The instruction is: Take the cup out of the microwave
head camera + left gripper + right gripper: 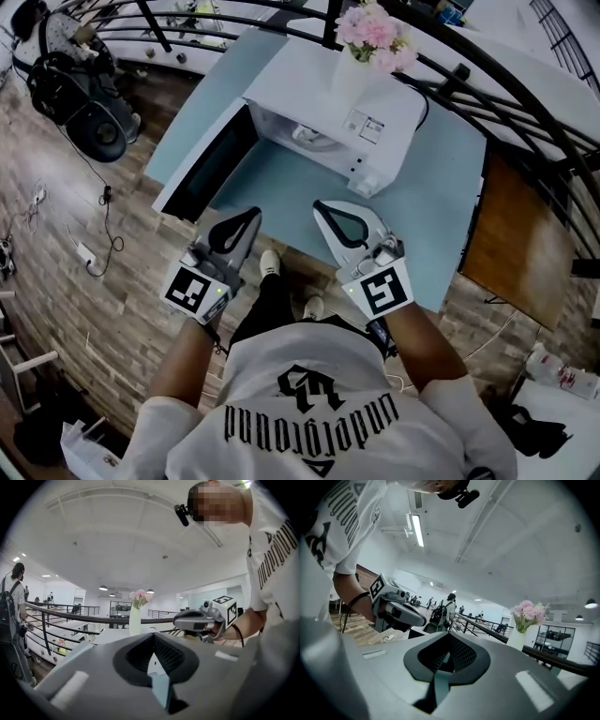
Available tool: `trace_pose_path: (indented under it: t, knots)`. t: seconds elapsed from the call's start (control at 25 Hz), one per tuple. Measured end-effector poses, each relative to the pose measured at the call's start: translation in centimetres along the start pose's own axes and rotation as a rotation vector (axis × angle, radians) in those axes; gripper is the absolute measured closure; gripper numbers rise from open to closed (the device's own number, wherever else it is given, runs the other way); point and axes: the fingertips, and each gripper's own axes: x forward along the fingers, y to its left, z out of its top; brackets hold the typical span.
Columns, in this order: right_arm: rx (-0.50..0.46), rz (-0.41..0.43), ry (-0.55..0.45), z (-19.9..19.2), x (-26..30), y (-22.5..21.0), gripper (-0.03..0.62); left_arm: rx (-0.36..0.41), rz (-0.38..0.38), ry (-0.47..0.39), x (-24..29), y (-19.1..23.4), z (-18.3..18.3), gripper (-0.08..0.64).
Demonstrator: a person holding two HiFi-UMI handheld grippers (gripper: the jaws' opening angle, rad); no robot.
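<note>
Only my head view shows the white boxy microwave (309,82) with its door open. The gripper views show my left gripper (153,637) and right gripper (449,637) pinched closed, empty.

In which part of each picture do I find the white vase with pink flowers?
Head view: white vase with pink flowers at top centre, on the white microwave oven.
Left gripper view: vase just left of centre.
Right gripper view: vase right of centre.
Shared landmark: black metal railing behind the vase.
</note>
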Motion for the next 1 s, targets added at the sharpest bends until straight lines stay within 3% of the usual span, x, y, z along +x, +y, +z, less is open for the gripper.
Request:
trace_pose_path:
  t: [0.52,0.8,1.0]
  knots:
    - [0.171,-0.147,0.112,-11.0,9.0,-3.7,0.591,-0.050,-0.096,0.095,6.5,7.6,-6.0,0.509]
    - [0.263,-0.176,0.135,-18.2,13.3,-5.2,0.494,-0.068,-0.133,0.121,10.3,10.4,-10.1,0.509]
    - [0.332,-0.223,0.104,-23.4,16.2,-6.6,0.468,-0.074,-0.146,0.134,12.2,12.1,-12.7,0.509]
